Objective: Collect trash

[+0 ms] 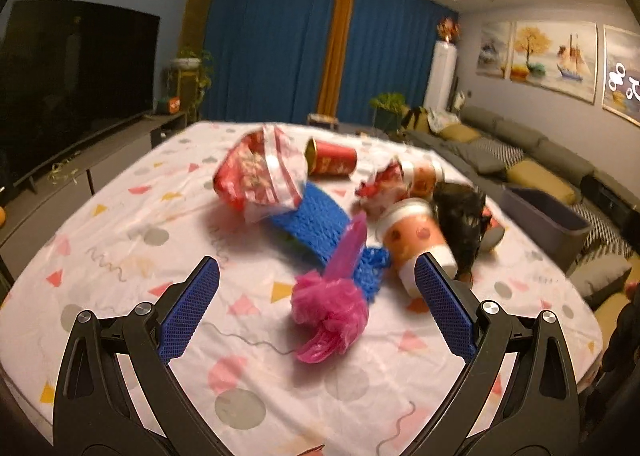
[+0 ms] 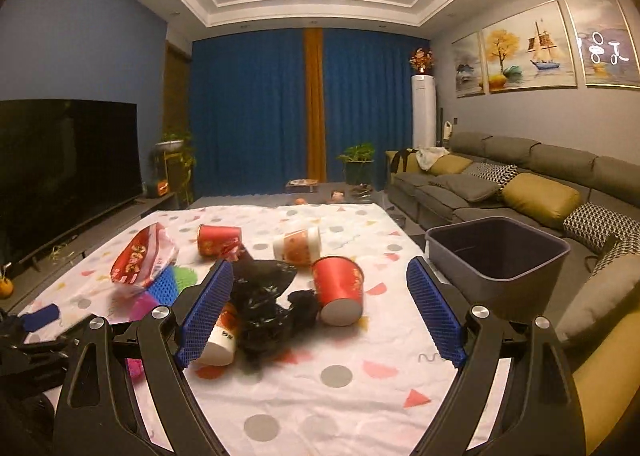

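Right tool (image 2: 320,292) wide open above red cup (image 2: 339,288)

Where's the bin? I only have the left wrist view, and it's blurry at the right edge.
Observer: The bin stands off the table's right side, against the sofa, and looks empty inside.
Operator: Is the right gripper holding anything?
Observer: No. The right gripper is open above the table, with a black bag and a tipped red cup between its fingers.
Operator: What hides behind that black bag from me?
Observer: That red cup lies on its side, its base toward the camera, just right of the bag.
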